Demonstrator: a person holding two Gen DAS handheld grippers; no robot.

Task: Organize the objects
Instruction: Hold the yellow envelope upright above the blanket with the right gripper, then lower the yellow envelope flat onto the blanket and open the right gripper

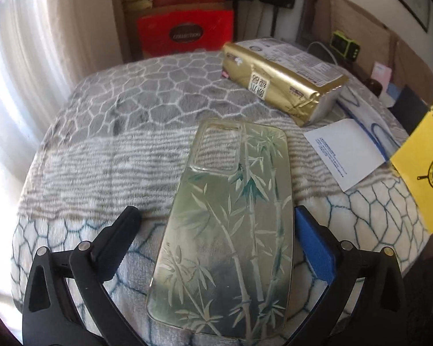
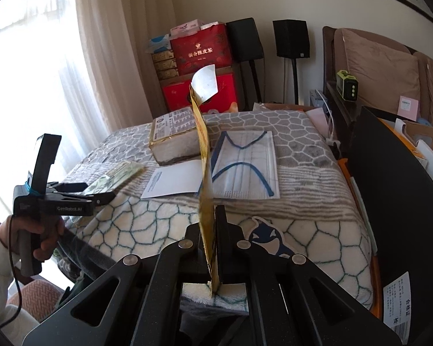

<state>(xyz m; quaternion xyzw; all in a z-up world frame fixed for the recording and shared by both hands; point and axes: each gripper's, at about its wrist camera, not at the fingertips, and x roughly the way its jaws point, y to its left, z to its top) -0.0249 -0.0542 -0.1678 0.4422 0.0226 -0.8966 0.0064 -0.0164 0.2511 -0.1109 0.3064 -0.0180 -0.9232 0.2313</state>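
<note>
On the blanket [image 1: 106, 155], the left tool [image 1: 216, 236] sits wide open around the bamboo phone case [image 1: 231, 230], pads not squeezing it. Right tool [image 2: 209, 230] is clamped on a yellow card [image 2: 205, 173], held on edge above the paper [image 2: 173, 181] and mask [image 2: 245, 167], gold pack [image 2: 173, 138] behind.

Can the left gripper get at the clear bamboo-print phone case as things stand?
Probably yes. The left gripper has its jaws wide open on either side of the clear bamboo-print phone case, which lies flat on the patterned fleece blanket. Nothing sits between jaws and case; the gold foil packet lies well beyond.
</note>
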